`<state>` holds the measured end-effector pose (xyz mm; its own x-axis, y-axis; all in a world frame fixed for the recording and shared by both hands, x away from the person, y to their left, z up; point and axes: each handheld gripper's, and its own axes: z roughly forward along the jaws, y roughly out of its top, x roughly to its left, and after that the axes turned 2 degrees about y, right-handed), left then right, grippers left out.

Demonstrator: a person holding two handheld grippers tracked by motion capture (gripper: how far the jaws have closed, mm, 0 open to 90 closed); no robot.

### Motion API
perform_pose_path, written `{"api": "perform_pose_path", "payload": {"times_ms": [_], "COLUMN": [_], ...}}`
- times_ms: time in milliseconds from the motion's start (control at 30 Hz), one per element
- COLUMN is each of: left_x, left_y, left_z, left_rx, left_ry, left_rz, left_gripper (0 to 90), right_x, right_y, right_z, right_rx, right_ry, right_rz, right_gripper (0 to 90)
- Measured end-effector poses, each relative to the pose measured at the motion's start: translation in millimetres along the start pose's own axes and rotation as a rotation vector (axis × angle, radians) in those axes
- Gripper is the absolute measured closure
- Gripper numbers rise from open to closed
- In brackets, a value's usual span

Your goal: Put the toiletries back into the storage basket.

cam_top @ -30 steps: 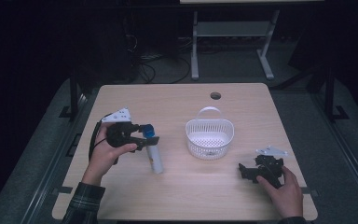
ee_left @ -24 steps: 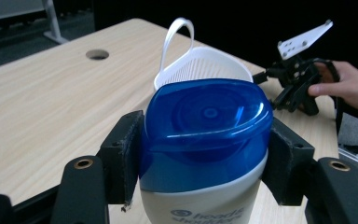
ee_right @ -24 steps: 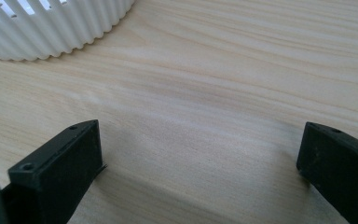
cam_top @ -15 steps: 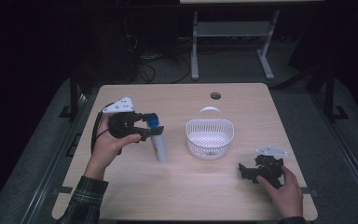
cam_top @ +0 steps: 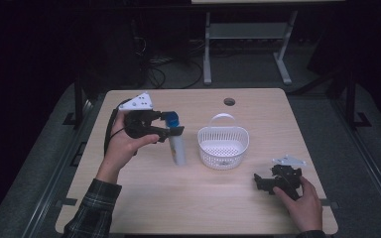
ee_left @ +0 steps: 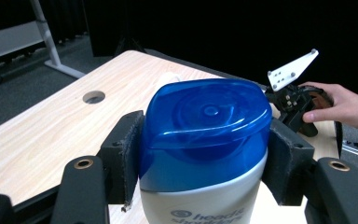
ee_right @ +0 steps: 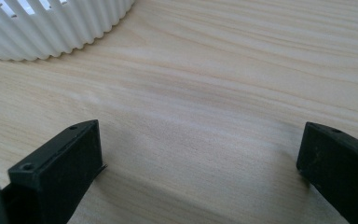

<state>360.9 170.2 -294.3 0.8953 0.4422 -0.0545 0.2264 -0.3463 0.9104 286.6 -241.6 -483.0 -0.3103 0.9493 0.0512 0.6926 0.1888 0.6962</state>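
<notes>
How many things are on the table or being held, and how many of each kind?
Shampoo bottle with a blue cap: 1, clamped in the left gripper
White basket: 1, standing on the table
Hand-held grippers: 2, counting the right gripper, which rests on the table with its jaws open
Total: 4

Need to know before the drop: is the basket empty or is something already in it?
Empty: the high view shows only the bare perforated floor inside the white basket.
</notes>
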Motion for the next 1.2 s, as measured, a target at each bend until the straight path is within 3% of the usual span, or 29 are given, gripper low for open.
{"api": "perform_pose_path", "payload": {"times_ms": [867, 1200], "left_x": [3.4, 0.4], "left_y": [47.2, 54.1], "left_z": [38.3, 59.8], "left_rx": [-0.019, -0.023], "left_ry": [-0.003, -0.012], "left_rz": [0.053, 0.065], "left_gripper": [37.5, 37.5], "right_x": [0.0, 0.1], "right_y": [-0.1, -0.1], "right_z": [0.0, 0.0], "right_rx": [0.0, -0.001], "right_ry": [0.001, 0.001], "right_rz": [-0.003, -0.004], "right_gripper": [0.0, 0.0]}}
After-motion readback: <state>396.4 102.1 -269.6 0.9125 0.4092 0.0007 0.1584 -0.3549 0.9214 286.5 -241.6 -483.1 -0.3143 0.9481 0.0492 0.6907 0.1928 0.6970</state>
